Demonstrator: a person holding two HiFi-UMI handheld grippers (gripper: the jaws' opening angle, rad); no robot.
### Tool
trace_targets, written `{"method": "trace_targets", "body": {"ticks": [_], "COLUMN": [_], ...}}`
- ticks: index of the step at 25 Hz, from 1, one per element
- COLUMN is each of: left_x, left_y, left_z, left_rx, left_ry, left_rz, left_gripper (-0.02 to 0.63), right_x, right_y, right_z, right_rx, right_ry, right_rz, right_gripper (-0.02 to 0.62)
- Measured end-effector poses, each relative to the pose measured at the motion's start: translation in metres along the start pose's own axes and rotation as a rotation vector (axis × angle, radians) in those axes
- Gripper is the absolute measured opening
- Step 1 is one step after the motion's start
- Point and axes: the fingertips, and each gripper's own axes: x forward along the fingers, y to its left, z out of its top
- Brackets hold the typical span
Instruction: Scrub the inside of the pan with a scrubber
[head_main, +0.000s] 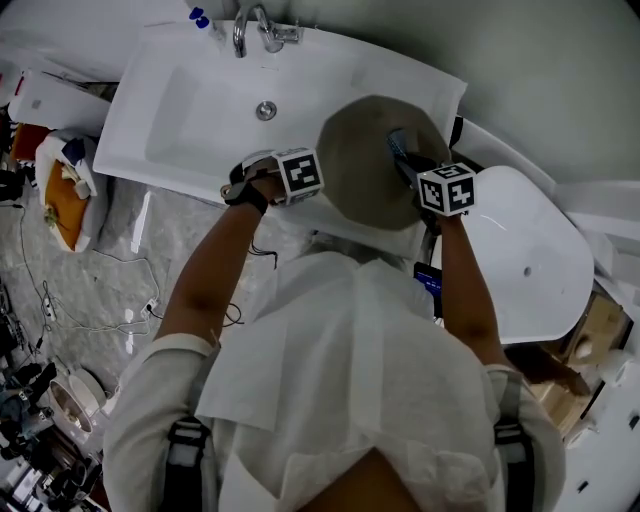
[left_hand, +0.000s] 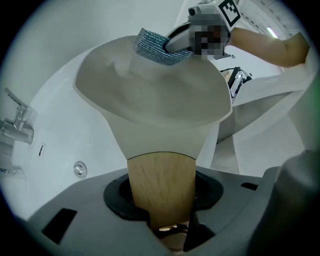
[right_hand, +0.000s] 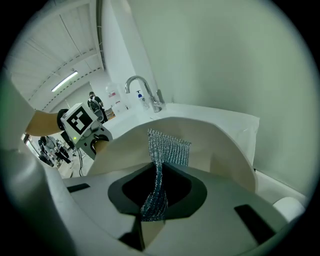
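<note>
A cream pan is held tilted over the right end of the white sink. Its wooden handle runs back between the jaws of my left gripper, which is shut on it. A silver-blue mesh scrubber hangs from my right gripper, which is shut on its lower end. The scrubber's free end lies against the inside of the pan near the far rim. In the left gripper view the scrubber sits at the pan's top edge. In the head view my left gripper is at the pan's left and my right gripper over its right half.
A chrome faucet stands at the back of the sink and a drain lies in the basin. A blue-capped bottle is beside the faucet. A white rounded fixture lies to the right. Cables and a bag lie on the floor at left.
</note>
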Motion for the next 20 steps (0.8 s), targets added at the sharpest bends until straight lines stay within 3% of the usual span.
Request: {"method": "trace_targets", "body": {"ticks": [4,9,14,20], "left_x": [0.003,0.002,0.008,0.009], "left_y": [-0.009,-0.022,-0.029,-0.044], "left_z": [0.008,0.017,0.037,0.068], "left_rx": [-0.058,-0.162,-0.266,-0.378], "left_ry": [-0.011,0.002,-0.05,-0.188], "left_rz": [0.002,0.007,0.003,-0.054], "left_gripper": [0.193,0.193,0.193,0.205], "right_x": [-0.008,-0.039,-0.073,-0.091], "right_y": [-0.012,-0.028,-0.044,-0.051], "right_z": [0.01,0.049,0.07,0.064], "right_rx": [-0.035,-0.033,-0.011,0.03], "right_ry": [-0.049,-0.254,-0.402,-0.443], "right_rz": [-0.009,-0.01,-0.059,-0.075], "right_gripper": [0.048,0.047,0.048,0.048]}}
